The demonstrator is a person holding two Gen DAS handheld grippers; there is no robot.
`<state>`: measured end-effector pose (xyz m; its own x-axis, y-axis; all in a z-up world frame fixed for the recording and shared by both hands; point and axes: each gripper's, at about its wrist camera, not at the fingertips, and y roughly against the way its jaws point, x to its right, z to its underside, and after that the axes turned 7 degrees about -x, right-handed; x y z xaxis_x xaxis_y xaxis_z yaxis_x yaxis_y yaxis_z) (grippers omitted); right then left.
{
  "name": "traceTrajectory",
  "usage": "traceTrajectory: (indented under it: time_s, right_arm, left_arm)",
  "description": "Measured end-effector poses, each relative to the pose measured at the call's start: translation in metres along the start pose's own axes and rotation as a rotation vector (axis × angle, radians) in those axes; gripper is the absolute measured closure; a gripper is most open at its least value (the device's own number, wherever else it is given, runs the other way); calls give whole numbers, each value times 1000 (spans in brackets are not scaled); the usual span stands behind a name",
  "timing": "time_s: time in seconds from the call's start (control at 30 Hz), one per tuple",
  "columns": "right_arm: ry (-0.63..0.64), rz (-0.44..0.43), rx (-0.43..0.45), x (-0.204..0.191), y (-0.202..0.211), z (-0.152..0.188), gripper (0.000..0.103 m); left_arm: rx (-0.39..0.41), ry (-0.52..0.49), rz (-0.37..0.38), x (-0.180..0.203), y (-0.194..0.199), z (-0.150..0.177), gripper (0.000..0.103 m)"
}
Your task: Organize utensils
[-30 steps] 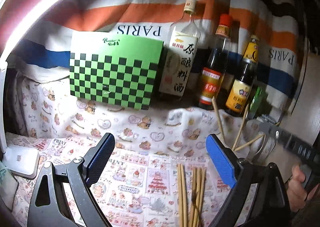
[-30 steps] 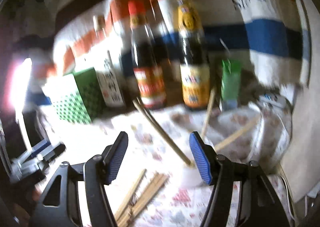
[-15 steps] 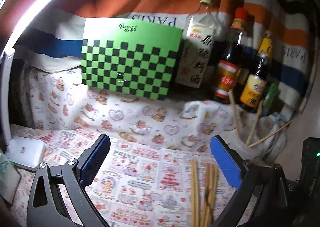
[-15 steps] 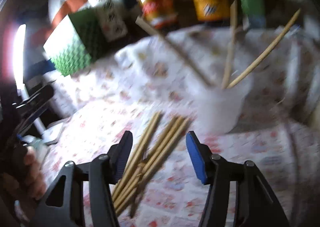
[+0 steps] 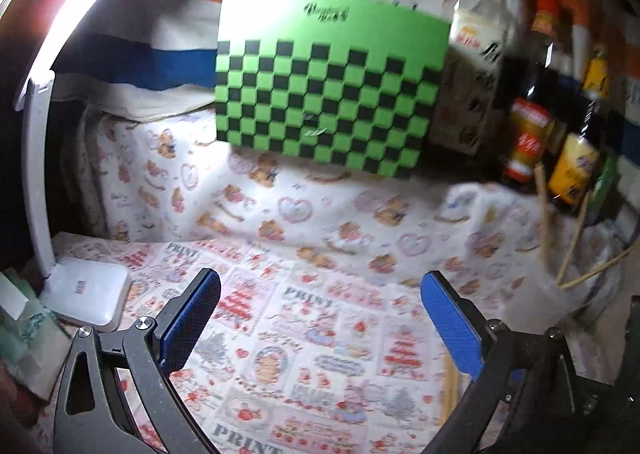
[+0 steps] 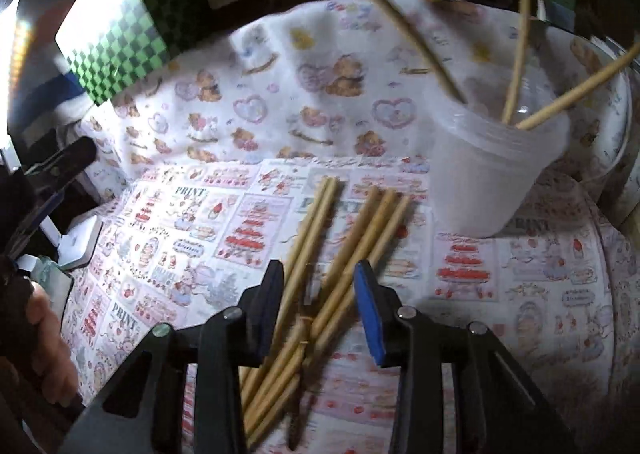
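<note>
Several bamboo chopsticks (image 6: 344,238) lie in a loose bundle on the printed cloth. My right gripper (image 6: 318,274) hangs just over them with its jaws closing; some sticks lie between the blue pads, which stand apart from them. To the right stands a translucent plastic cup (image 6: 492,169) with three chopsticks (image 6: 516,49) leaning in it. In the left wrist view my left gripper (image 5: 320,306) is open wide above bare cloth with nothing between its fingers. That view shows the cup (image 5: 536,300) at the right edge and chopstick ends (image 5: 450,390) behind the right finger.
A green checkered box (image 5: 328,89) and sauce bottles (image 5: 524,141) line the back against a striped towel. A white lamp base (image 5: 86,298) sits at the left. A person's hand (image 6: 44,342) shows at the left of the right wrist view.
My right gripper has dropped and tilted down over the chopstick bundle, its jaws narrowing around some sticks. The left gripper has shifted left, so the chopsticks slid toward its right finger.
</note>
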<state>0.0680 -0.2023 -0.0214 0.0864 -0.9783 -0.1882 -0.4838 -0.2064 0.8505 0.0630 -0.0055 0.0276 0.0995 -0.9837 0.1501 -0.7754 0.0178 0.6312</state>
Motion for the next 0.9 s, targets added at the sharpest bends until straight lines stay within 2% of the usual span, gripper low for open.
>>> traceTrajectory:
  time_s: [0.2,0.3,0.37,0.43,0.57,0.63,0.73,0.9]
  right_arm:
    - [4,112,-12,-27,-22,-3,72]
    - [18,248,-23,-33,-31,-5,72]
    - [2,246,-23,-31,-34,-7,72]
    - [-11,250,-35,-29,-37,-8,78]
    - [8,250,-42,-32,-43,-7,79]
    - [20,267,-31,-36,-44,-6,84]
    - [27,285,-26,-39,-46,-5,92]
    - [1,236,-15,-32,-39,-5,94]
  left_arm:
    - [-25,8,-44,-8,-13,0,4]
    - [-56,62,-37,-19,-17,-3,4]
    - [-78,83,-29,-22,-20,-4,4]
    - [-100,83,-24,-22,-24,-3,4]
    - [-122,59,-24,-15,-28,0,4]
    - [-115,45,-53,-12,-25,0,4]
    - [-76,42,-41,-11,-14,-1,4]
    - [-65,35,-51,-10,-13,-2,4]
